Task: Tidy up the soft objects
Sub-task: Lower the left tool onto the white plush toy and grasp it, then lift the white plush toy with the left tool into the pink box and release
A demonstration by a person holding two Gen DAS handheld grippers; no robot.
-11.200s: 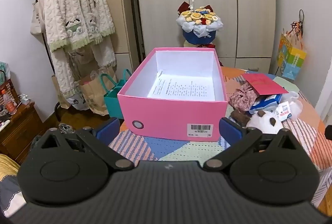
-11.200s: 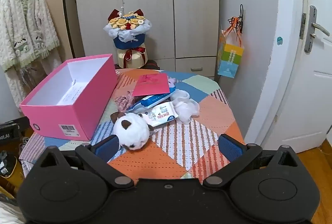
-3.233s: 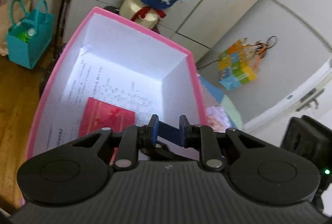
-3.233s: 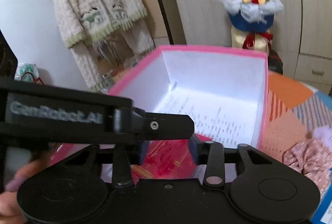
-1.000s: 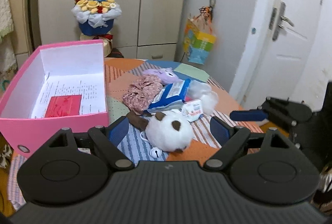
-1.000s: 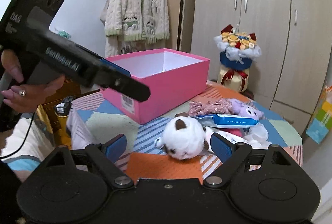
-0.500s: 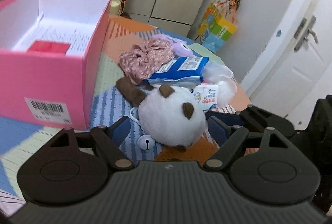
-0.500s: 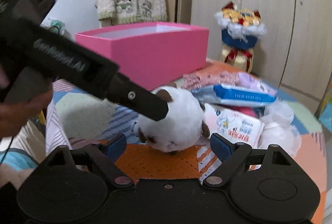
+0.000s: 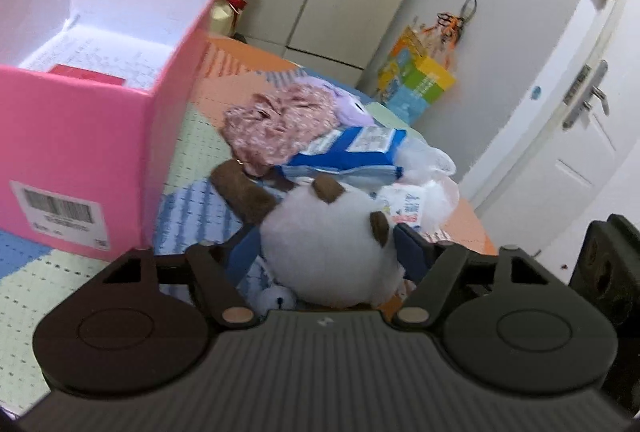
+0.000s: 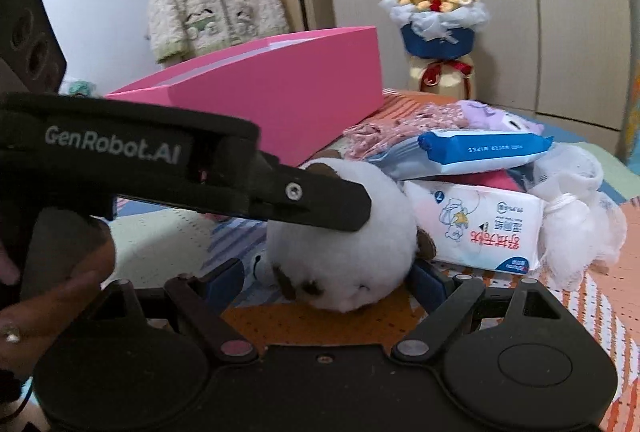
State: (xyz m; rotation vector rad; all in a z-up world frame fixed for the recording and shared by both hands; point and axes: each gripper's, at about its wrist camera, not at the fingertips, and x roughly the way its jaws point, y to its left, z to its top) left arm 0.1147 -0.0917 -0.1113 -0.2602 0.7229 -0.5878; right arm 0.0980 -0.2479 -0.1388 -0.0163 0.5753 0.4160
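A round white plush toy (image 9: 328, 244) with brown ears lies on the patchwork tablecloth in front of the pile of soft things. My left gripper (image 9: 326, 252) is around it and its jaws are closing, both blue pads touching the toy's sides. In the right wrist view one left finger (image 10: 320, 208) lies across the plush toy (image 10: 344, 244). My right gripper (image 10: 328, 280) faces the toy from the other side, open, its pads either side of it, apart from its left flank. The pink box (image 9: 80, 136) stands left with a red envelope (image 9: 86, 75) inside.
Behind the toy lie a floral fabric piece (image 9: 280, 124), a purple plush (image 9: 352, 108), a blue wipes pack (image 10: 484, 148), a white tissue pack (image 10: 480, 228) and a white mesh puff (image 10: 580, 216). A bouquet (image 10: 436, 16) stands beyond the table. A hand (image 10: 60, 292) holds the left gripper.
Both grippers have come down and in towards the plush toy from opposite sides. The left jaws have narrowed until the pads meet the toy. The right jaws stay wide.
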